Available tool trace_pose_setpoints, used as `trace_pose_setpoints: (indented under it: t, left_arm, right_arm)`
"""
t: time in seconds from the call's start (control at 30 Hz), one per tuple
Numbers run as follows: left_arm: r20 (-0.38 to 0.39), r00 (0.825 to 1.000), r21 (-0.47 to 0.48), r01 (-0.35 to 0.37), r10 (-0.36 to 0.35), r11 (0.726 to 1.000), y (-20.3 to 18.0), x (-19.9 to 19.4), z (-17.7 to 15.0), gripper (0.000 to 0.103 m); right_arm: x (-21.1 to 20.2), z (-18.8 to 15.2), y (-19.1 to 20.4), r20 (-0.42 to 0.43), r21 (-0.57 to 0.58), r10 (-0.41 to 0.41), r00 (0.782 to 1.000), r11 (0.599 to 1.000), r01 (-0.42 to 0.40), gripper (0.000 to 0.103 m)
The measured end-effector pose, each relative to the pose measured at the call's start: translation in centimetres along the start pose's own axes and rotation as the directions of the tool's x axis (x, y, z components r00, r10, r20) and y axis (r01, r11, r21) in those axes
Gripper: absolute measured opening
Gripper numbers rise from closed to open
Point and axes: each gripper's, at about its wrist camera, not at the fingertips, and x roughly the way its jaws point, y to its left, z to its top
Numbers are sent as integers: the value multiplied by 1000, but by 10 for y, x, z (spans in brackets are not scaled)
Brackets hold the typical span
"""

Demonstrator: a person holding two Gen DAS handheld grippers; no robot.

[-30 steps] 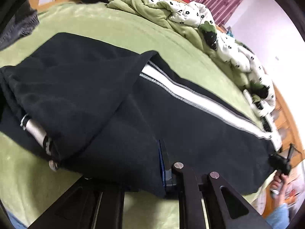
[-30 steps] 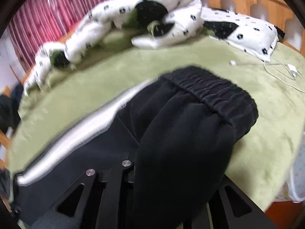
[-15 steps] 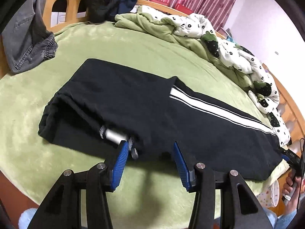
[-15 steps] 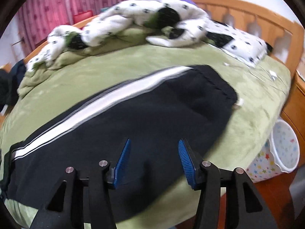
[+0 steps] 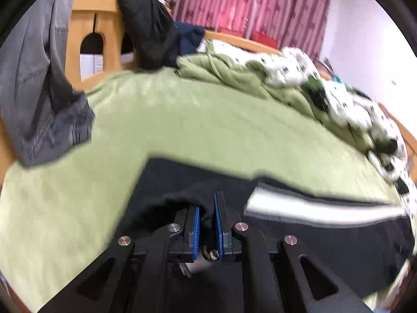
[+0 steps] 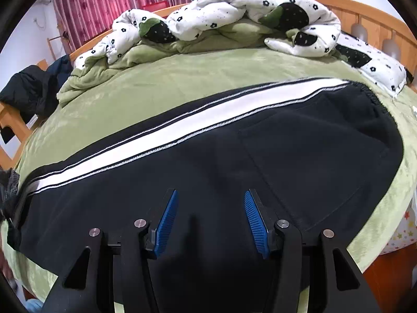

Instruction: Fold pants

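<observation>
Black pants (image 6: 208, 161) with a white side stripe (image 6: 161, 135) lie folded lengthwise across the green bed. In the right wrist view my right gripper (image 6: 209, 219) is open and empty above the pants' near edge, the waistband to its right. In the left wrist view my left gripper (image 5: 207, 219) is shut on the cuff end of the pants (image 5: 182, 195), with black cloth pinched between the blue pads. The stripe (image 5: 312, 208) runs off to the right. This view is motion-blurred.
A rumpled white and green quilt (image 6: 221, 20) lies along the far side of the green bed (image 6: 156, 78). Grey trousers (image 5: 39, 91) and dark clothes (image 5: 148, 34) hang on the wooden footboard. A patterned bin (image 6: 401, 237) stands beside the bed.
My left gripper was open in front of the cuff end half a second ago; it has moved in and shut on the cloth. My right gripper stays open over the waist end.
</observation>
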Motion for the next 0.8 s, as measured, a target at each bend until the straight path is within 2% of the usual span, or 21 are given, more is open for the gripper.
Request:
trace_pose_setpoints:
  t: [0.03, 0.13, 0.2, 0.23, 0.27, 0.33, 0.4, 0.43, 0.5, 0.63, 0.73, 0.8]
  left_arm:
    - [-28, 1000, -19, 6, -7, 1000, 7, 10, 16, 16]
    - [-144, 989, -73, 12, -23, 997, 23, 31, 35, 17]
    - [-163, 986, -89, 29, -44, 996, 28, 33, 31, 18]
    - [-167, 985, -88, 35, -50, 996, 29, 32, 27, 29]
    - [-170, 983, -86, 52, -66, 995, 29, 27, 20, 48]
    - [-136, 989, -81, 46, -57, 996, 32, 13, 10, 63]
    - [1, 1000, -60, -20, 21, 998, 36, -16, 2, 66]
    - [28, 999, -43, -44, 46, 998, 37, -24, 4, 73]
    - [18, 998, -37, -54, 54, 998, 42, -30, 9, 75]
    - [-40, 999, -41, 19, -21, 999, 43, -41, 6, 75]
    - [-77, 997, -37, 29, -32, 999, 35, -45, -16, 75]
    - [-149, 984, -55, 89, -96, 995, 28, -41, -40, 75]
  right_arm:
    - [4, 0, 1, -12, 14, 10, 1000, 1000, -10, 52]
    - [14, -2, 4, -46, 39, 31, 998, 999, -29, 52]
    - [14, -4, 9, -49, 27, 31, 998, 999, -30, 52]
    - [14, -5, 11, -47, 20, 30, 998, 999, -29, 52]
    - [13, -5, 13, -43, 13, 30, 999, 999, -29, 52]
    - [10, -6, 17, -33, 4, 33, 999, 999, -33, 52]
    - [8, -8, 18, -29, 2, 45, 999, 999, -45, 52]
    - [7, -9, 19, -29, 4, 50, 998, 999, -50, 52]
    - [6, -12, 18, -31, 7, 64, 997, 998, -63, 52]
    - [2, -16, 16, -29, 21, 90, 996, 996, -89, 52]
    - [-3, -16, 13, -15, 32, 101, 995, 994, -101, 52]
    - [-7, -16, 10, -6, 46, 113, 994, 993, -113, 52]
